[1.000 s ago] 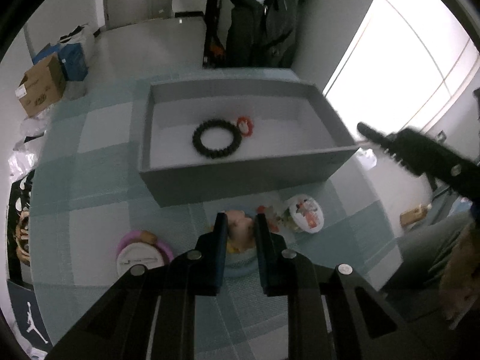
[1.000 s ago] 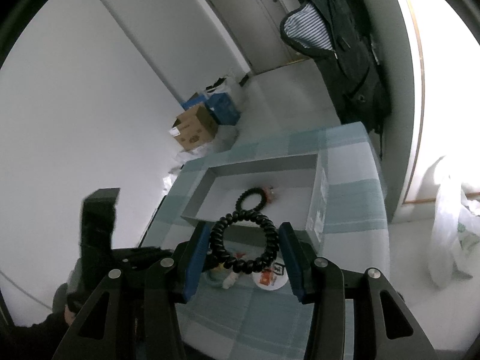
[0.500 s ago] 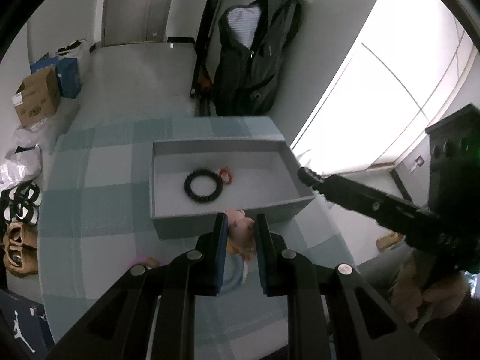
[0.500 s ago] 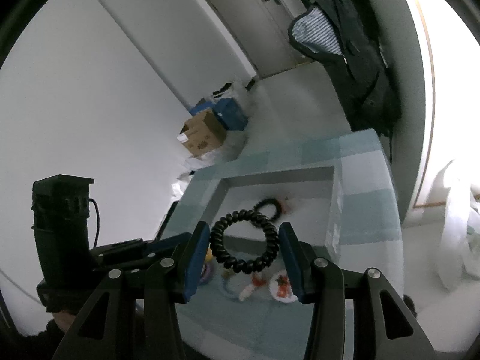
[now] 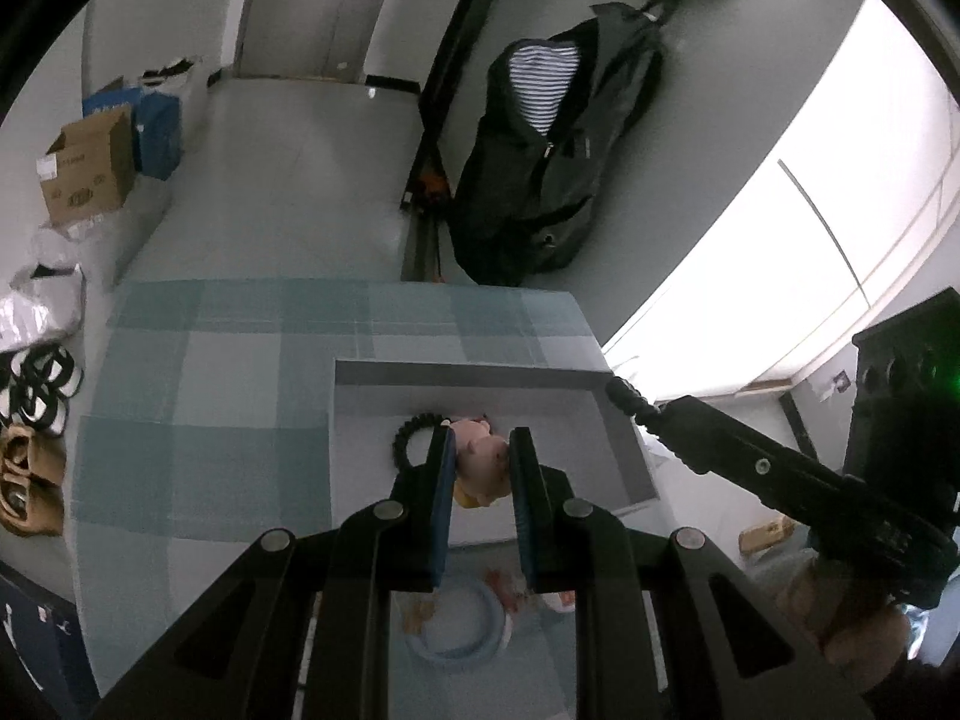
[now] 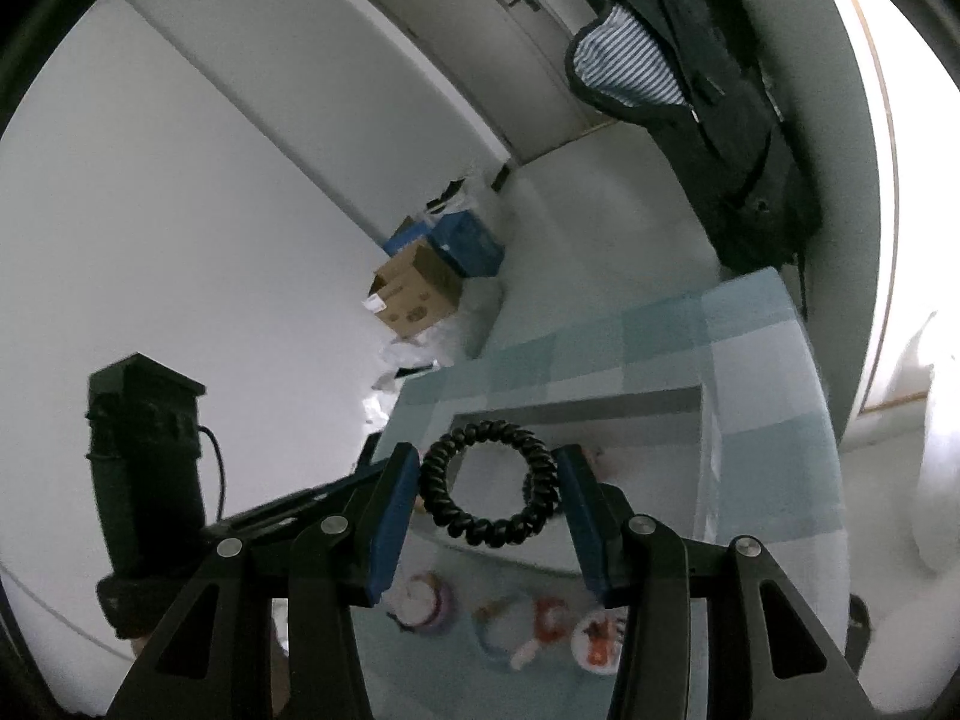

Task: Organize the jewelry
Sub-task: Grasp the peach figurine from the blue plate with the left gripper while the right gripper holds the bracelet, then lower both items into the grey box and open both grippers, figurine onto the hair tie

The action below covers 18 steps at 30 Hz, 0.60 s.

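Both claws loaded, grey tray ahead and below

My left claw (image 5: 479, 456) gripped the pink pig-shaped charm (image 5: 483, 455) above the shallow grey rectangular tray (image 5: 624, 450); my right claw (image 6: 489, 486) held the black spiral coil band (image 6: 489, 485) short of it.

A home room: hung jacket (image 5: 540, 156), cardboard box (image 5: 90, 171), shoes (image 5: 36, 384) by the wall.

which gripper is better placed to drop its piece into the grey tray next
Probably left: the left gripper holds the pink pig charm over the grey tray; the right gripper's black coil bracelet hangs nearer the rim.
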### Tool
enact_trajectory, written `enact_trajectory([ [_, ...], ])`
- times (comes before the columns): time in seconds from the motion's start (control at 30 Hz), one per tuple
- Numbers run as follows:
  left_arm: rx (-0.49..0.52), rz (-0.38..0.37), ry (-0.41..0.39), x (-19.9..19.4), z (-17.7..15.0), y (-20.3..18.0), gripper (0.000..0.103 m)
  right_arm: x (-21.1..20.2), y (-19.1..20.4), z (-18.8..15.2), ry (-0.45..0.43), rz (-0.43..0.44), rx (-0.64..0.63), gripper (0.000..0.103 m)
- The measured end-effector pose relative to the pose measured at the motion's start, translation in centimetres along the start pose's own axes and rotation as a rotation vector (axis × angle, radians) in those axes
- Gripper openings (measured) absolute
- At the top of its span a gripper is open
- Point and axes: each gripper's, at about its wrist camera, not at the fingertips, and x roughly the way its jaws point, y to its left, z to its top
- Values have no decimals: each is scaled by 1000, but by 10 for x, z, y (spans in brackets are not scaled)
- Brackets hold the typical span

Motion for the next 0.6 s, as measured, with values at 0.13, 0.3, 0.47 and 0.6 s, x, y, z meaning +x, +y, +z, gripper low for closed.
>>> enact_trajectory([
  [0.13, -17, -8, 18, 10, 6, 5, 13, 10, -3, 6, 17, -1, 12, 46],
  [0.3, -45, -16, 39, 21, 12, 11, 13, 25, -13, 8, 53, -14, 49, 46],
  [0.47, -58, -21, 62, 30, 14, 16, 13, 33, -20, 10, 70, -24, 71, 46],
  [0.6, -54, -18, 74, 36, 15, 15, 13, 41, -23, 11, 88, -27, 79, 46],
])
